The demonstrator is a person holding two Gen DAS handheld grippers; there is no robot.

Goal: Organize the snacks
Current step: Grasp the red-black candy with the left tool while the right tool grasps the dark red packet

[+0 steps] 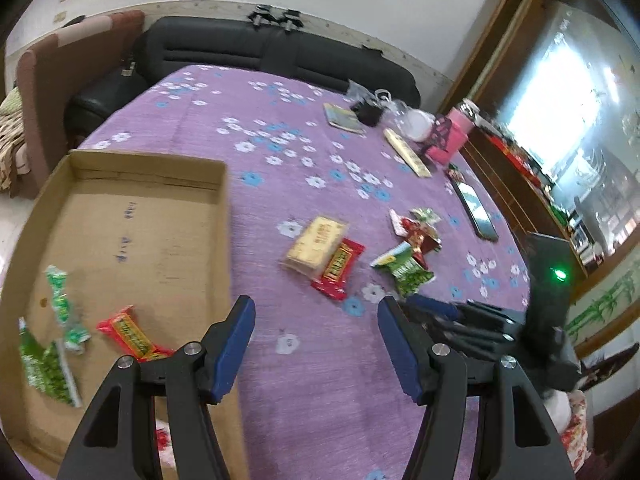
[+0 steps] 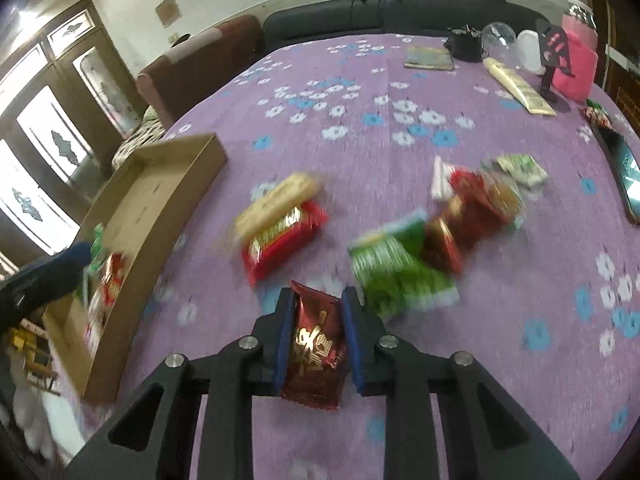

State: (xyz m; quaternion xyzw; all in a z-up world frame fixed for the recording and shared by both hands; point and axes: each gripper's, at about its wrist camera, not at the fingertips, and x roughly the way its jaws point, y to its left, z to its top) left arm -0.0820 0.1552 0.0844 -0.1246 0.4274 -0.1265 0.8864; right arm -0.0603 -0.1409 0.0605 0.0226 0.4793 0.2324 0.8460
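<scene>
My left gripper [image 1: 316, 344] is open and empty above the purple tablecloth, just right of the cardboard tray [image 1: 120, 168]. The tray holds green packets [image 1: 60, 308] and a red bar [image 1: 132, 336]. On the cloth lie a yellow biscuit pack [image 1: 316, 244] over a red bar [image 1: 340, 268], a green packet [image 1: 406, 270] and red snacks [image 1: 418, 232]. My right gripper [image 2: 318, 332] is shut on a dark red snack packet [image 2: 316, 344], held above the cloth. Ahead of it lie the biscuit pack [image 2: 276, 200], red bar [image 2: 284, 236], green packet [image 2: 396, 272] and red snacks [image 2: 476, 204]. The tray [image 2: 160, 200] is at its left.
At the table's far right stand a pink container [image 1: 452, 132], a white pot [image 1: 418, 124], a black cup [image 1: 368, 112], a booklet [image 1: 344, 118], a long yellow box [image 1: 408, 158] and a phone [image 1: 476, 208]. A black sofa [image 1: 260, 48] lies behind the table.
</scene>
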